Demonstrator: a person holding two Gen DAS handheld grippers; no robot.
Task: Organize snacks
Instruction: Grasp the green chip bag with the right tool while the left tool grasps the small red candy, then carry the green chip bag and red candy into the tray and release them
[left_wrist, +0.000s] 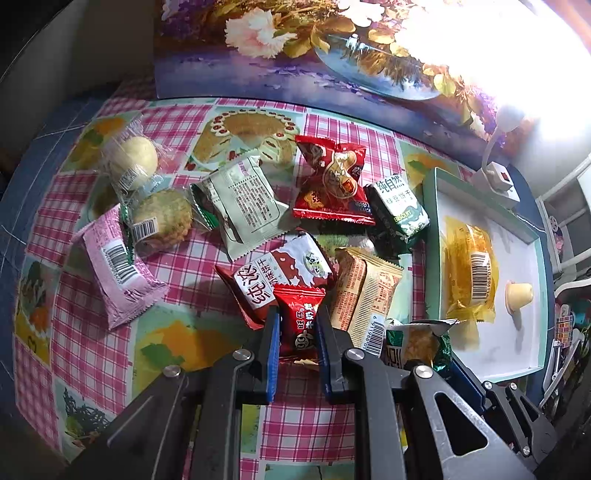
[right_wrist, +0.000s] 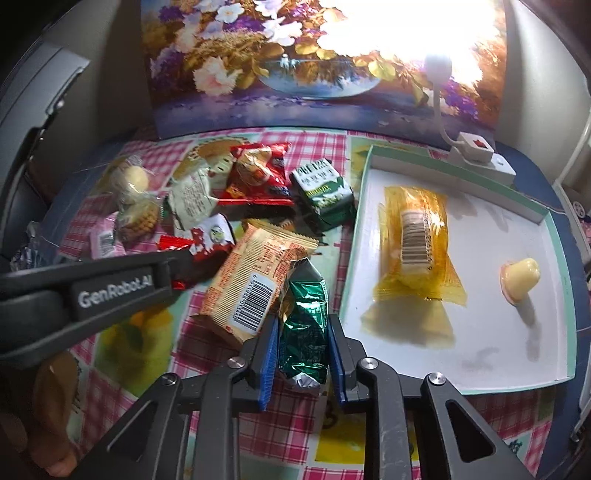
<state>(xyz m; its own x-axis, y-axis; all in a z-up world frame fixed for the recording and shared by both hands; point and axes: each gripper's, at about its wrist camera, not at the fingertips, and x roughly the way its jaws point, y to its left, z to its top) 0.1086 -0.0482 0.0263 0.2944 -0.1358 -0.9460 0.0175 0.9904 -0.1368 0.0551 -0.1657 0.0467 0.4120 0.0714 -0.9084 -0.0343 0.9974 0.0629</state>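
Left wrist view: loose snack packets crowd a checked tablecloth (left_wrist: 92, 350); a white tray (left_wrist: 517, 354) at three o'clock holds a yellow packet (left_wrist: 469, 273). The left gripper (left_wrist: 297, 332) pinches a small red packet (left_wrist: 299, 317). The right gripper (right_wrist: 303, 343) clamps a green foil packet (right_wrist: 304, 325) beside the tray.

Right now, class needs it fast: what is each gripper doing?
Left gripper: closed on small red snack packet.
Right gripper: closed on green foil packet.
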